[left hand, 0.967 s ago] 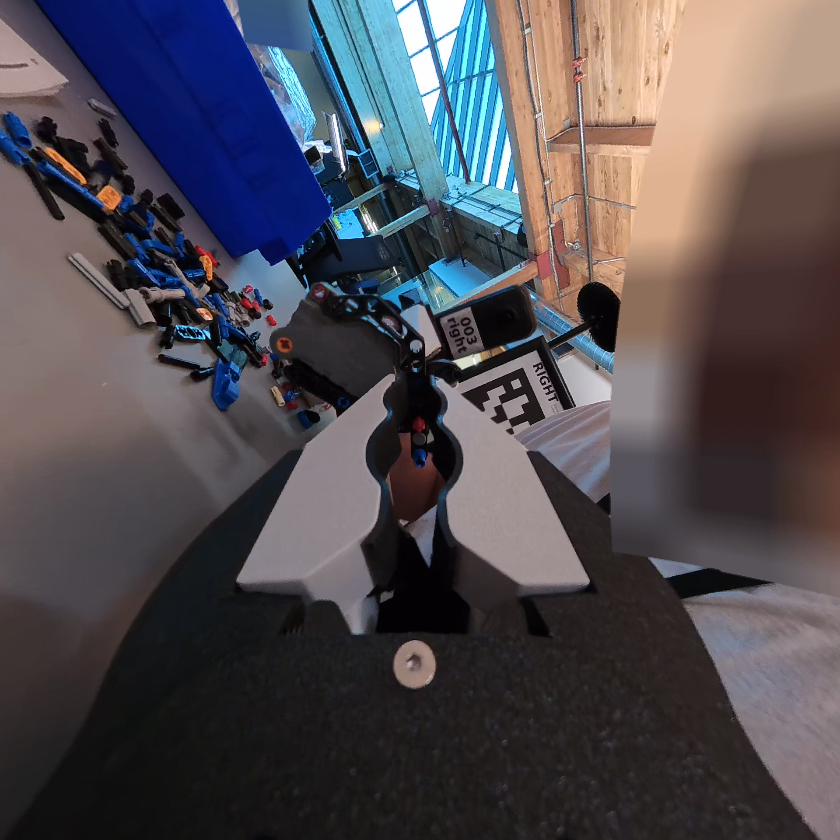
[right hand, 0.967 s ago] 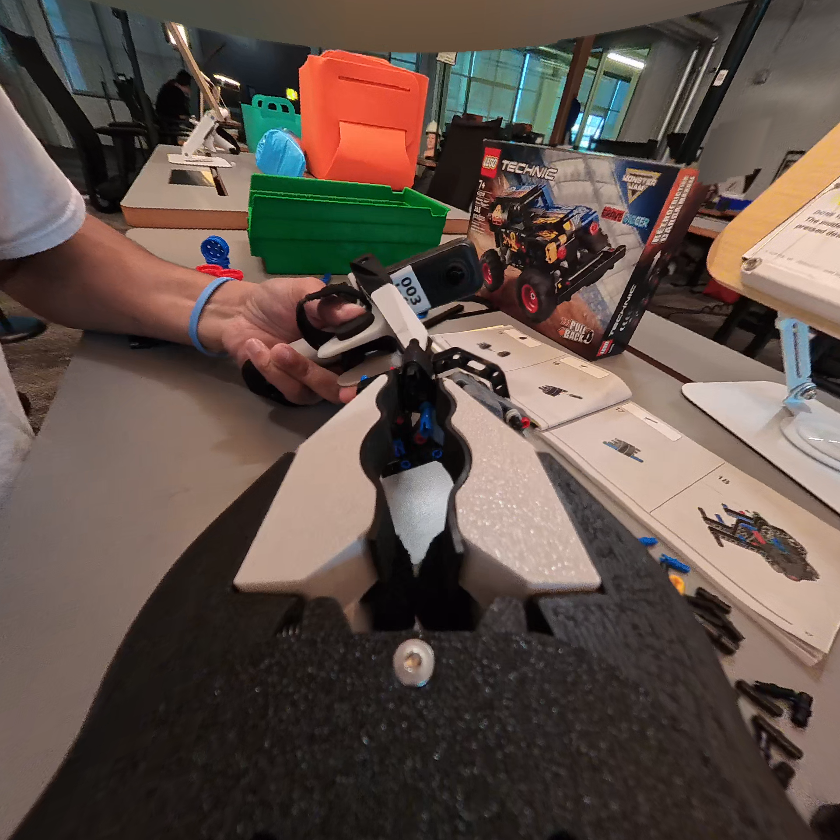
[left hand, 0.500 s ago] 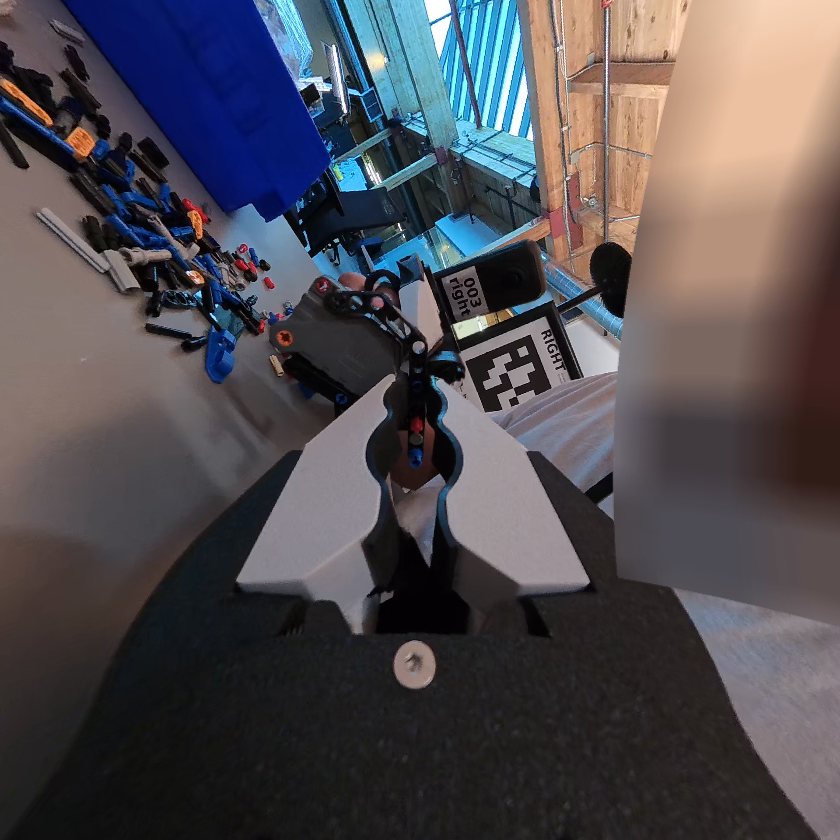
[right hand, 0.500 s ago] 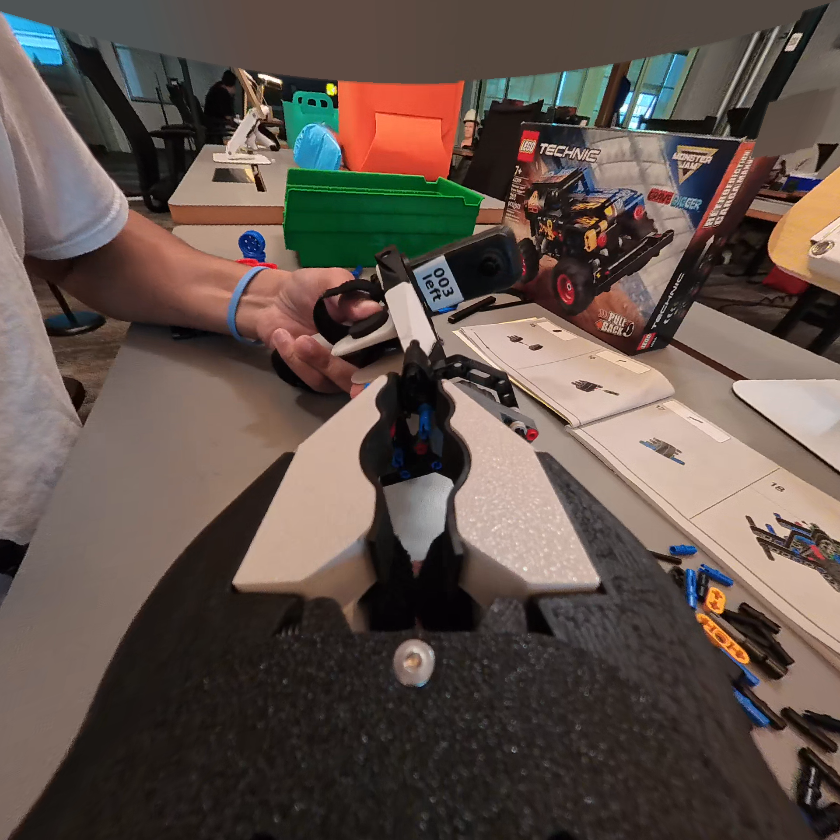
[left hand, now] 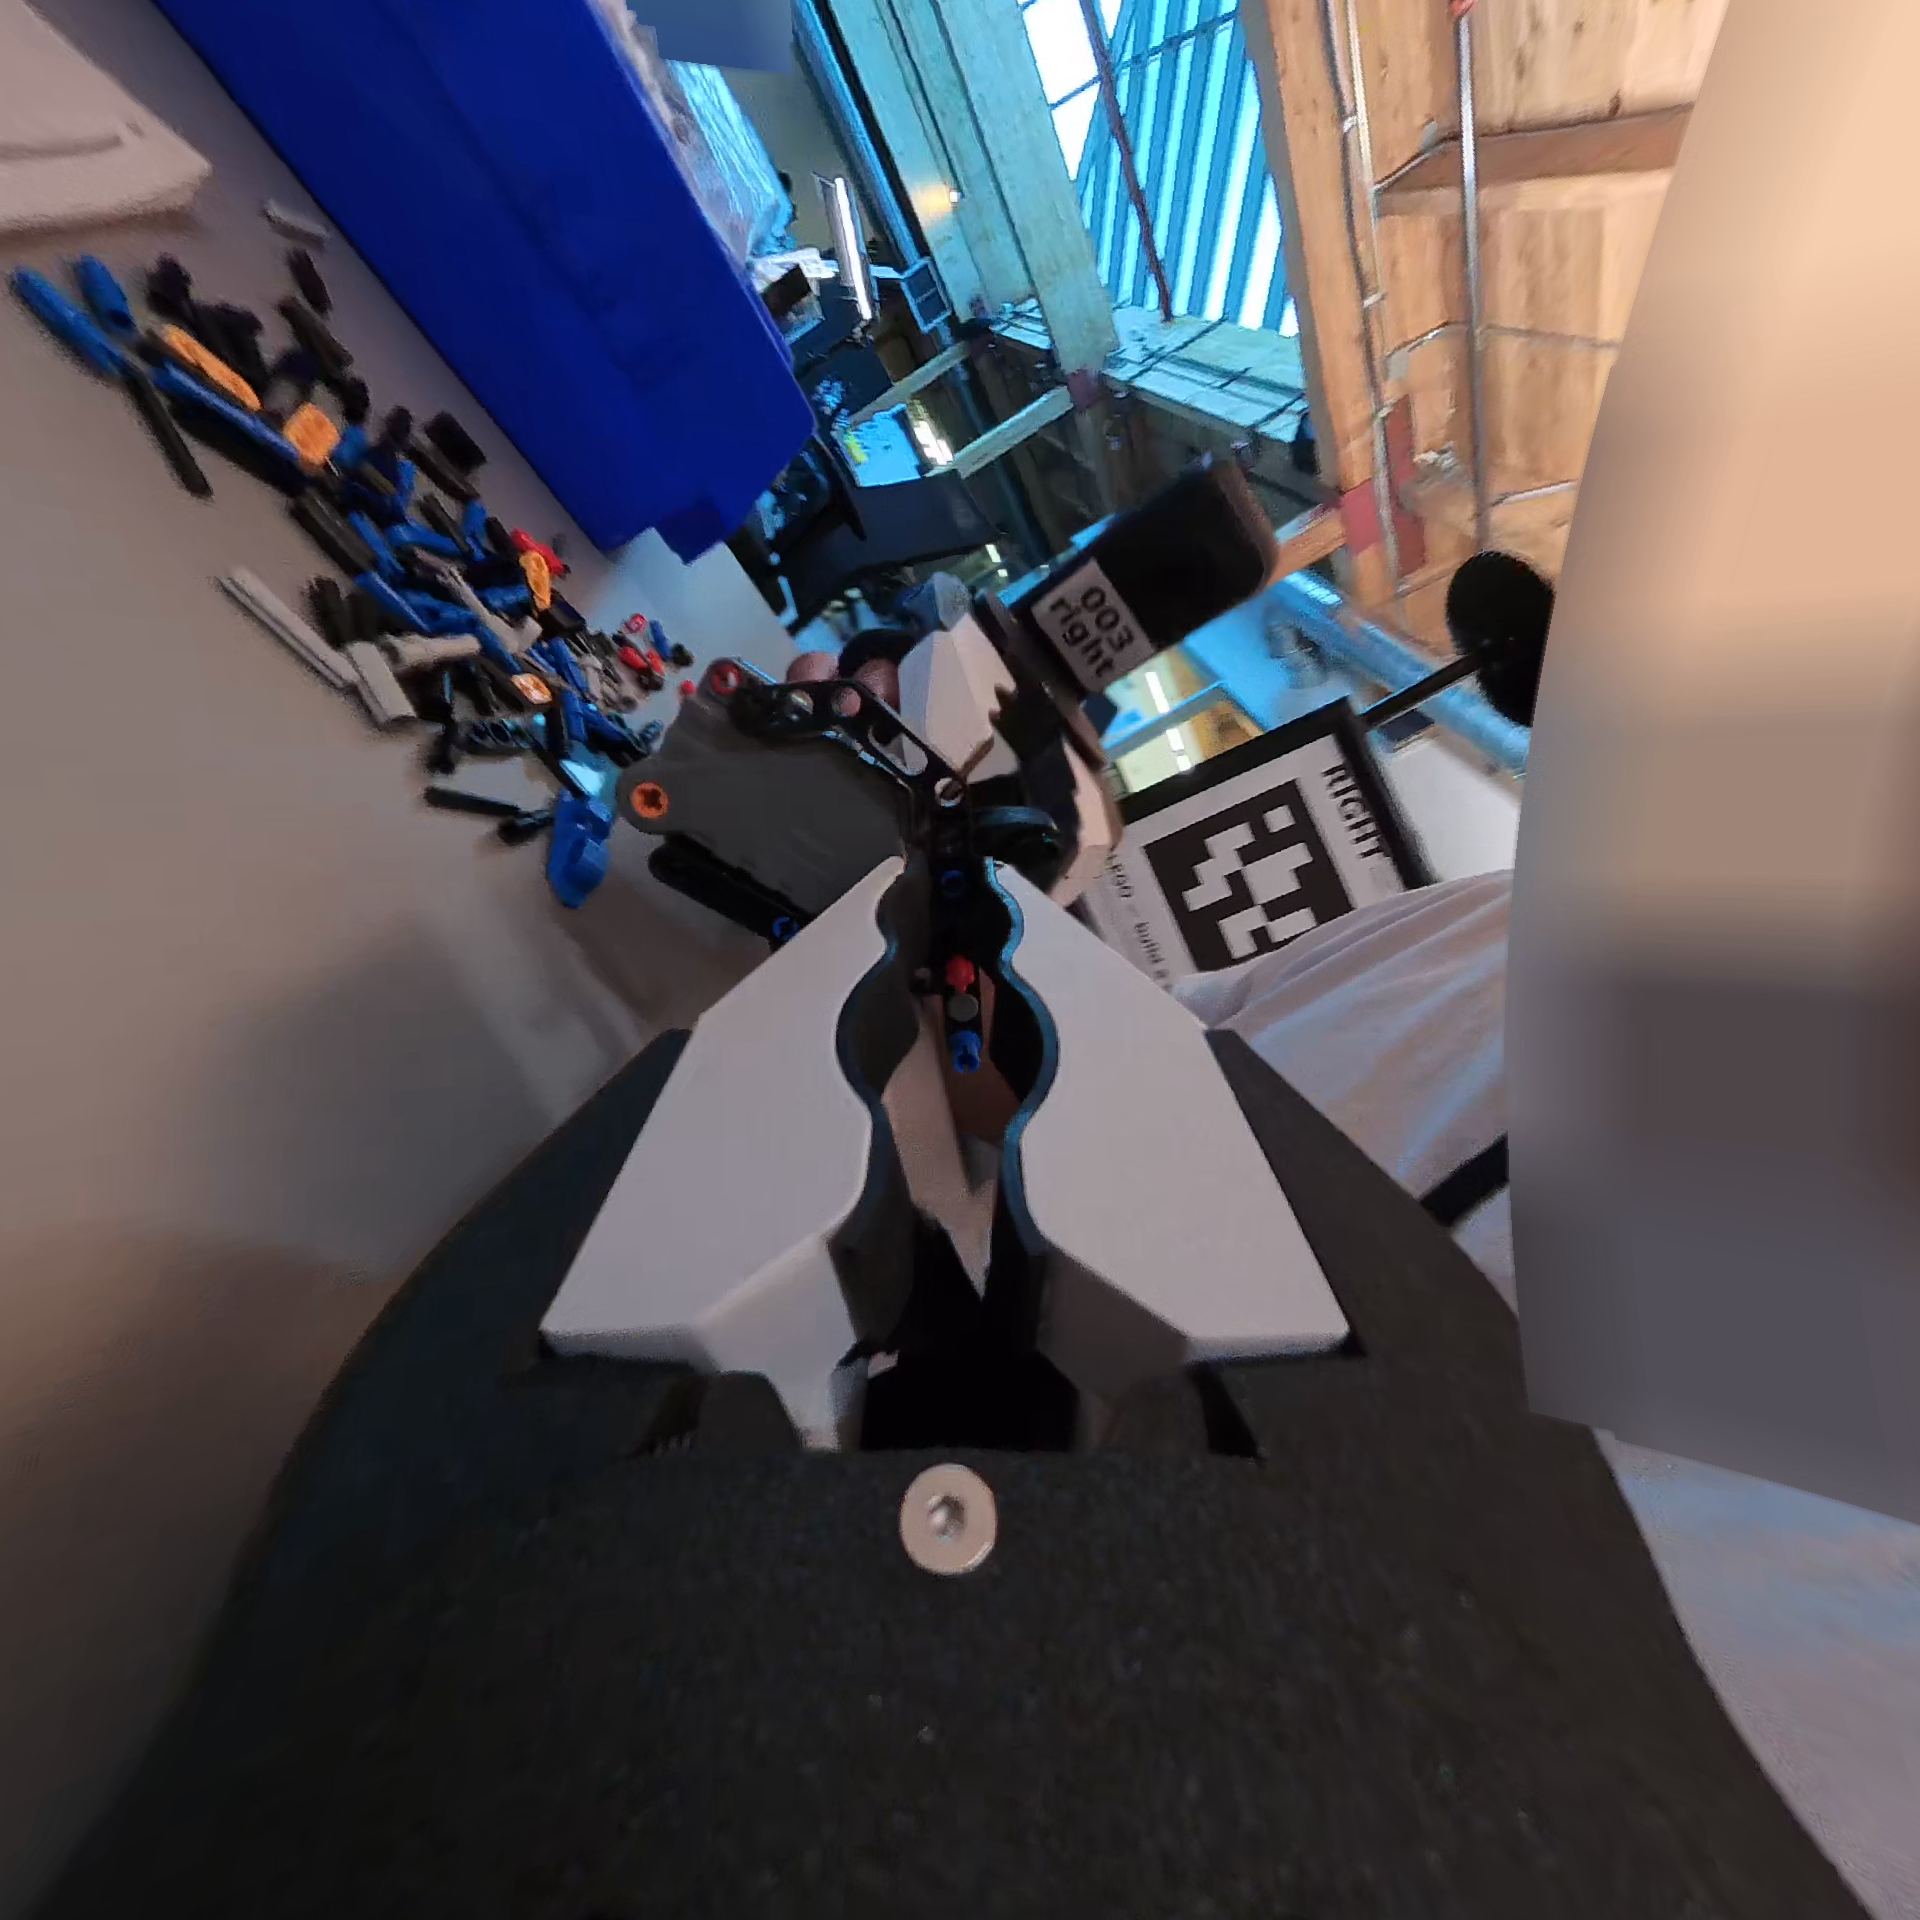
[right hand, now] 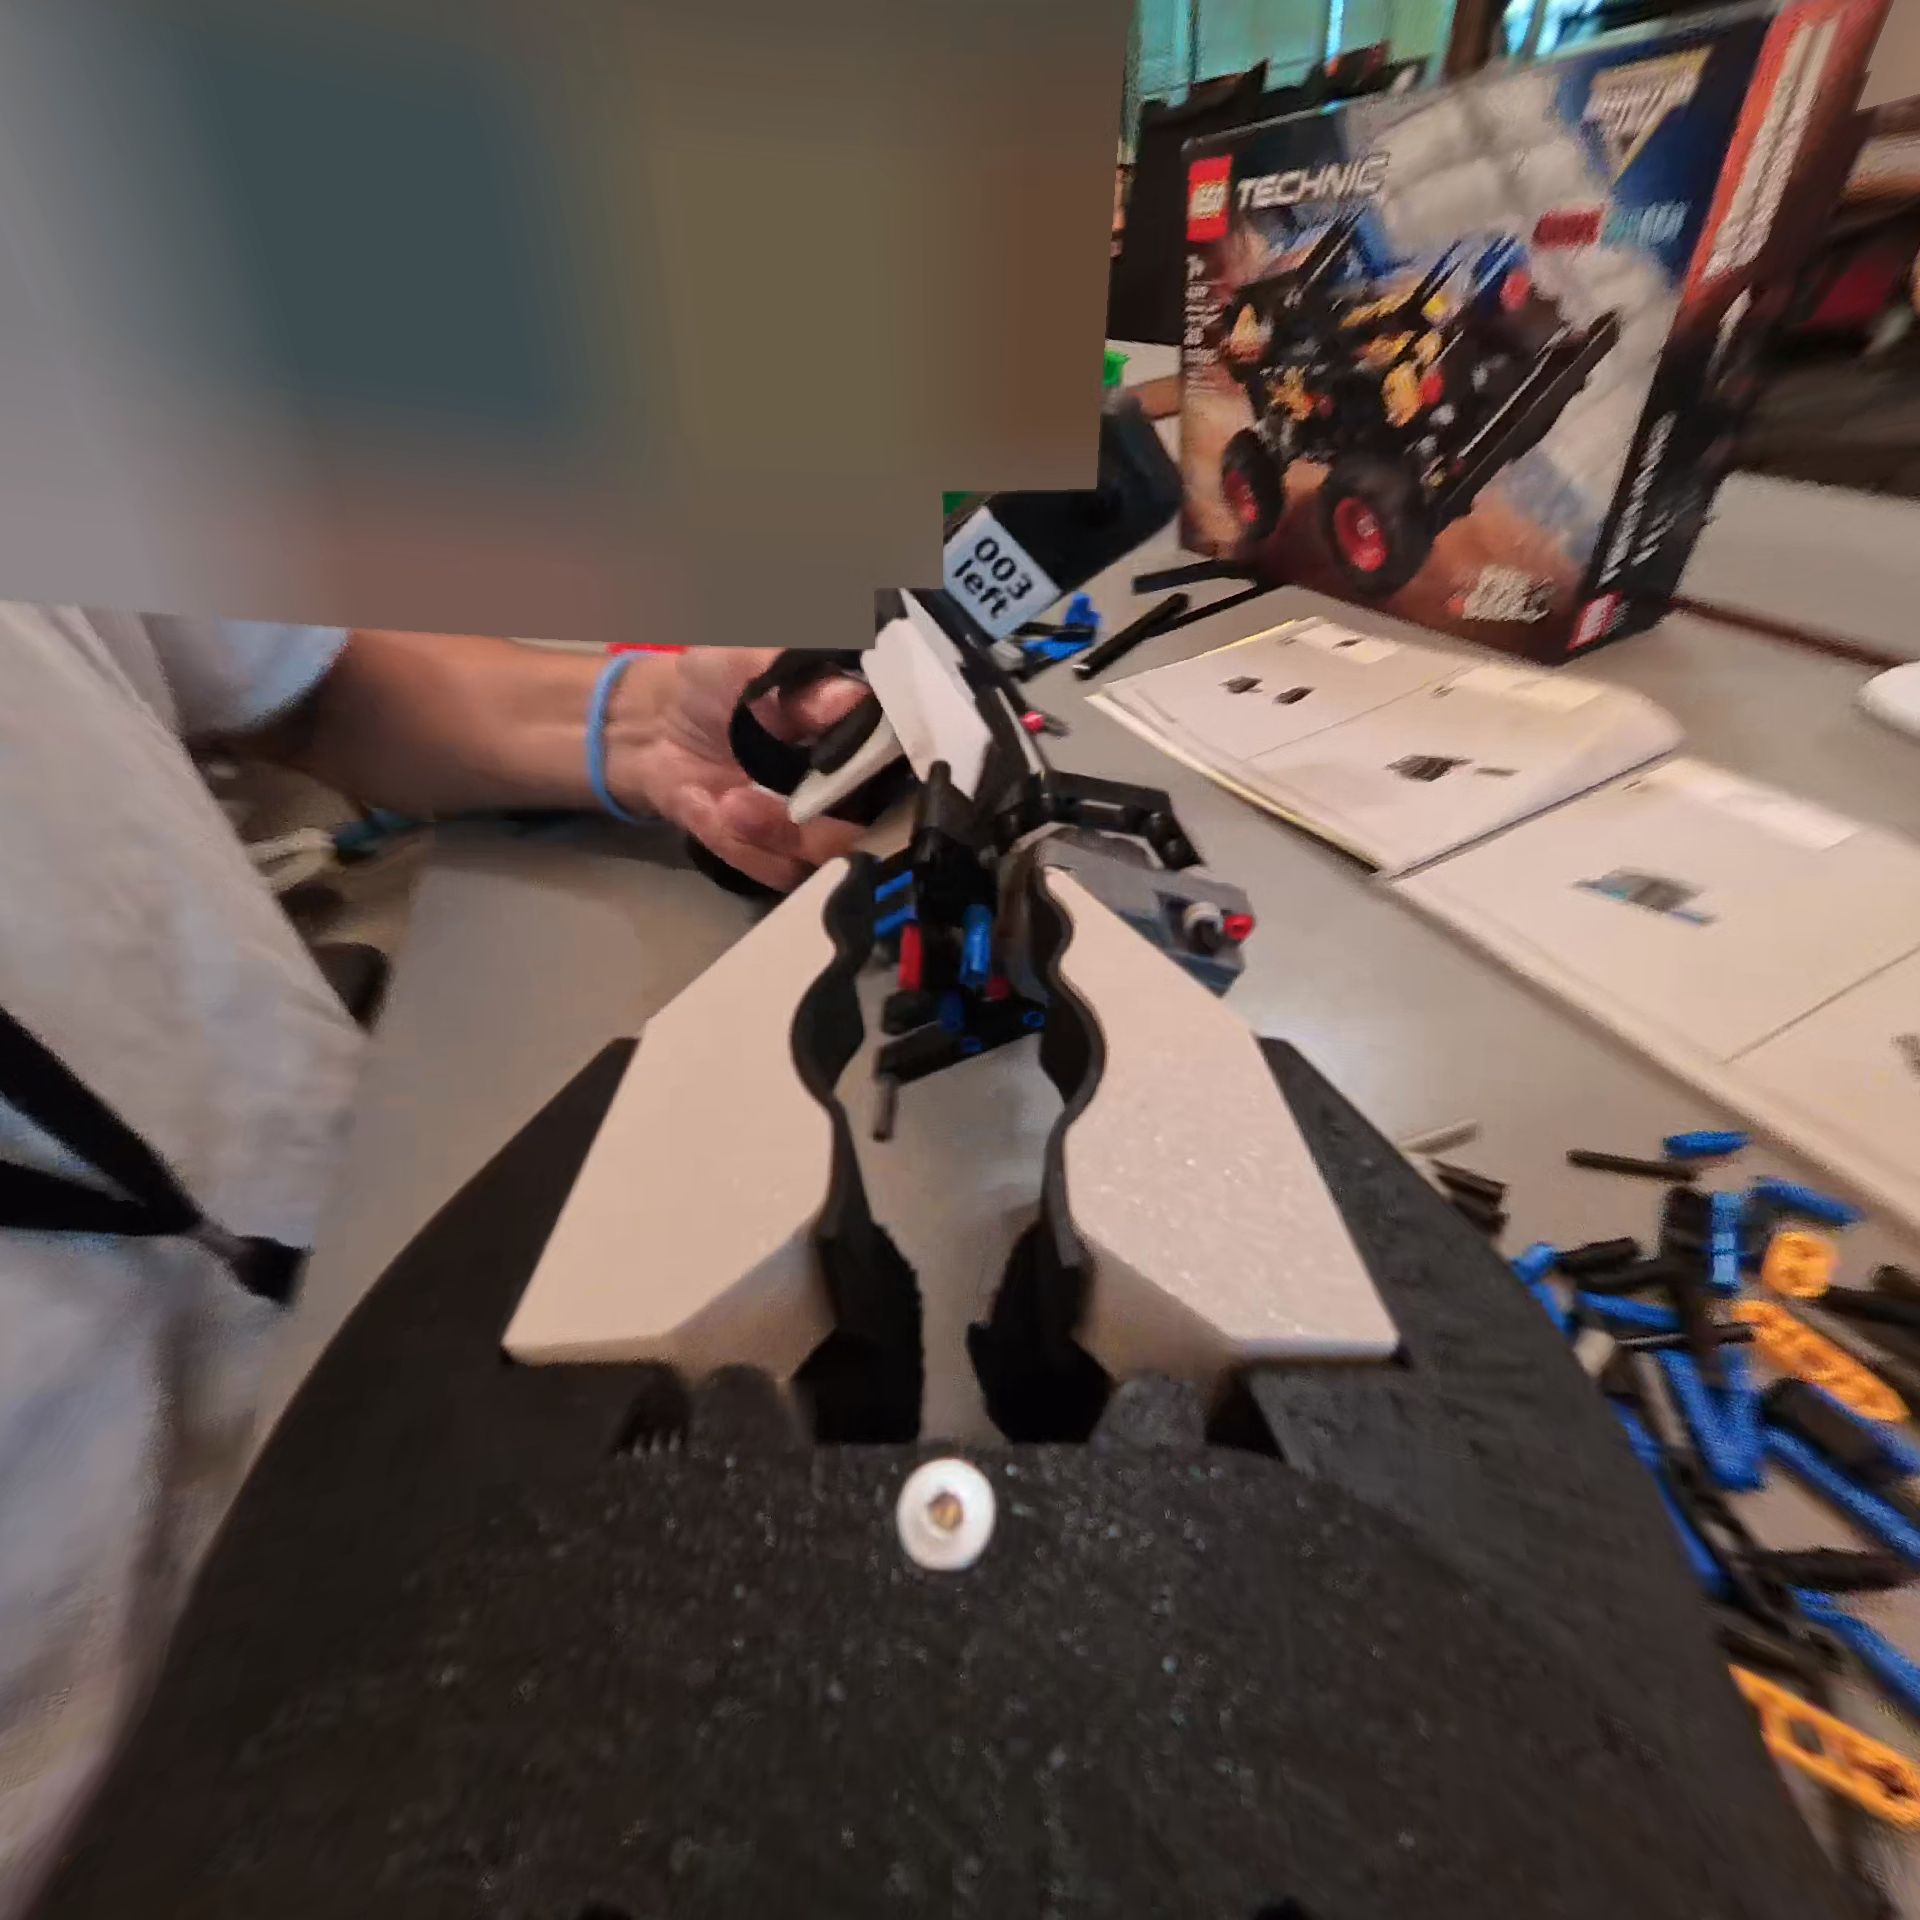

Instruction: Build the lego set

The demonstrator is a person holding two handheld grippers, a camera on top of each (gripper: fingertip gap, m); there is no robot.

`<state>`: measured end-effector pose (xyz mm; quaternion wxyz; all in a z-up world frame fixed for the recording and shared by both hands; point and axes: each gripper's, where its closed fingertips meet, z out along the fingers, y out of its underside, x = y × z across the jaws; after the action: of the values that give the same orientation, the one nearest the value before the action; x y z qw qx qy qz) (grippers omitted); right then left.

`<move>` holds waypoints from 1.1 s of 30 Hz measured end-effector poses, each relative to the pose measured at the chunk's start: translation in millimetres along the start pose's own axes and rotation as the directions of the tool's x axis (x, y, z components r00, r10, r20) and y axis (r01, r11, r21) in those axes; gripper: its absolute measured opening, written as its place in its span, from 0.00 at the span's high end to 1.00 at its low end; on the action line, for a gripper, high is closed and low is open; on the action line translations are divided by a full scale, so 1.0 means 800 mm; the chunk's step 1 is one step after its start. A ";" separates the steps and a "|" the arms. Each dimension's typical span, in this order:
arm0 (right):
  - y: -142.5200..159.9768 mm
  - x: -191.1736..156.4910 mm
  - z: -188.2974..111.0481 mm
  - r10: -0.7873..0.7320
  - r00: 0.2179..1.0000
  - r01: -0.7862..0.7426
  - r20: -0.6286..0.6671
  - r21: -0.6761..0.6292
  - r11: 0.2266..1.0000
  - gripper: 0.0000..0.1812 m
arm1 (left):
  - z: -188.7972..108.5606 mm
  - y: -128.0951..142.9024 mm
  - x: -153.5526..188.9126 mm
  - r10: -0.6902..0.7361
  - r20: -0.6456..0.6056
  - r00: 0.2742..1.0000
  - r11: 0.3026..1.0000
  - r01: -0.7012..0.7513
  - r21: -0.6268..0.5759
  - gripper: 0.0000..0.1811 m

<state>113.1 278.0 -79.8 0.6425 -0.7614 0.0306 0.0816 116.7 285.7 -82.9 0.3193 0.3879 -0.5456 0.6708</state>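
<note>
A partly built lego assembly (left hand: 769, 800), a black frame with blue and red pins on a grey block, is held above the grey table. My left gripper (left hand: 951, 883) is shut on its black frame. My right gripper (right hand: 940, 883) faces it from the other side. Its fingers stand apart on either side of the pinned end of the assembly (right hand: 945, 966). The left gripper also shows in the right wrist view (right hand: 925, 707), held by a hand (right hand: 727, 769). The right gripper also shows in the left wrist view (left hand: 997, 727).
Loose black, blue and orange lego pieces lie in a pile (left hand: 416, 582) beside a blue bin (left hand: 520, 260), and also show in the right wrist view (right hand: 1714, 1351). An open instruction booklet (right hand: 1403, 748) and the set's box (right hand: 1507, 343) lie beyond the assembly. Less than 4 cm separates the two grippers' tips.
My right gripper's fingers, shut on the assembly before, now stand apart around it. Both views have swung, and the left gripper still holds the assembly.
</note>
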 end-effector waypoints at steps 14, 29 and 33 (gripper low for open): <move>0.012 0.003 0.001 -0.338 0.937 0.316 -0.091 -0.197 0.928 0.92 | 0.004 0.006 -0.010 0.048 0.091 0.995 0.999 -0.046 -0.026 0.97; 0.011 0.005 0.003 -0.644 0.756 0.573 -0.119 -0.355 0.739 0.93 | 0.002 0.002 -0.009 -0.107 0.025 0.994 0.994 0.106 0.017 0.97; 0.012 0.011 0.006 -0.675 0.712 0.579 -0.192 -0.383 0.720 0.92 | 0.000 -0.003 -0.015 -0.149 0.032 0.988 0.988 0.147 0.053 0.97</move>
<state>120.2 282.0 -91.0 0.4962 -0.8147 -0.1422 -0.2641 124.8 286.0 -91.8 0.3484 0.4472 -0.5036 0.6519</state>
